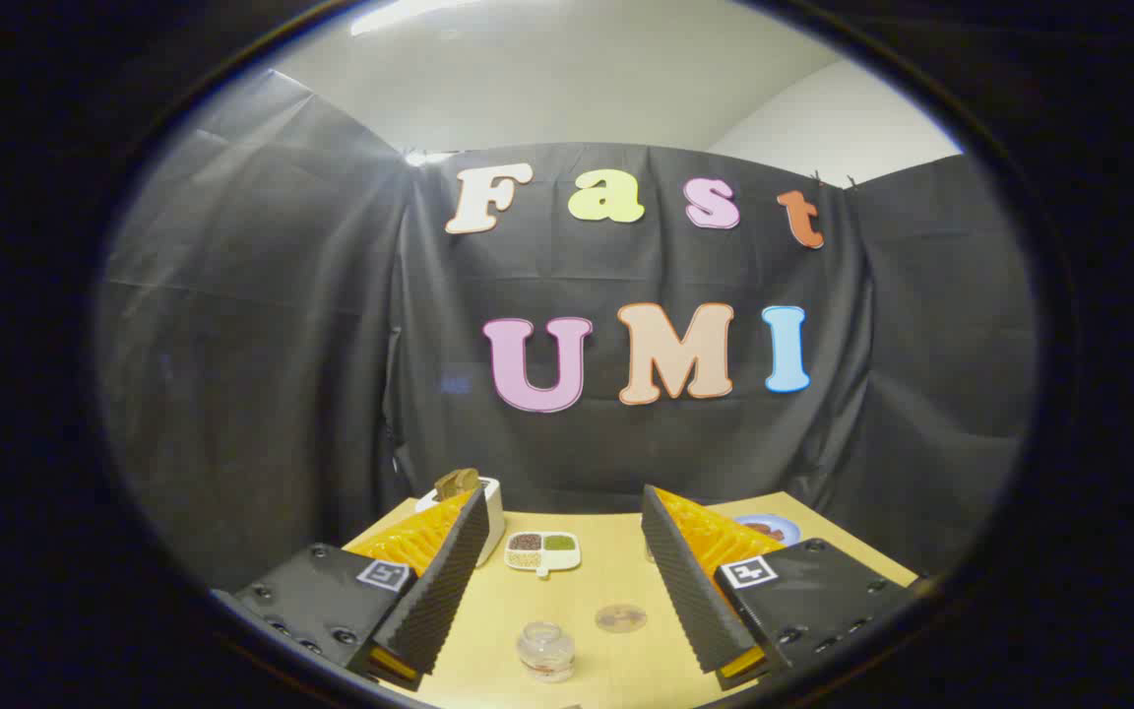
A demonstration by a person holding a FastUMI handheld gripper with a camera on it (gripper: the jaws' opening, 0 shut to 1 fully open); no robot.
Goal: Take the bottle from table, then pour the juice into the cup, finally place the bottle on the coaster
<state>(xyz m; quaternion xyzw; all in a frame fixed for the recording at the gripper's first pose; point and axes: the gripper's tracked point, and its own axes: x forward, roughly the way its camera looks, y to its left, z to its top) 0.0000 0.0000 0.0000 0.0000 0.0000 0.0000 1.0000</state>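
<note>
Fingers spread wide above the table, nothing held.
The gripper is seen with its fingers parted over the wooden table; a small clear cup stands between them, low and nearer the left one. A round coaster lies just beyond it, and a divided snack dish is set farther back.

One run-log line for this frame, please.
gripper: open, holding nothing | cup: on table, between fingers | coaster: bare, beyond cup | pour: not started
</note>
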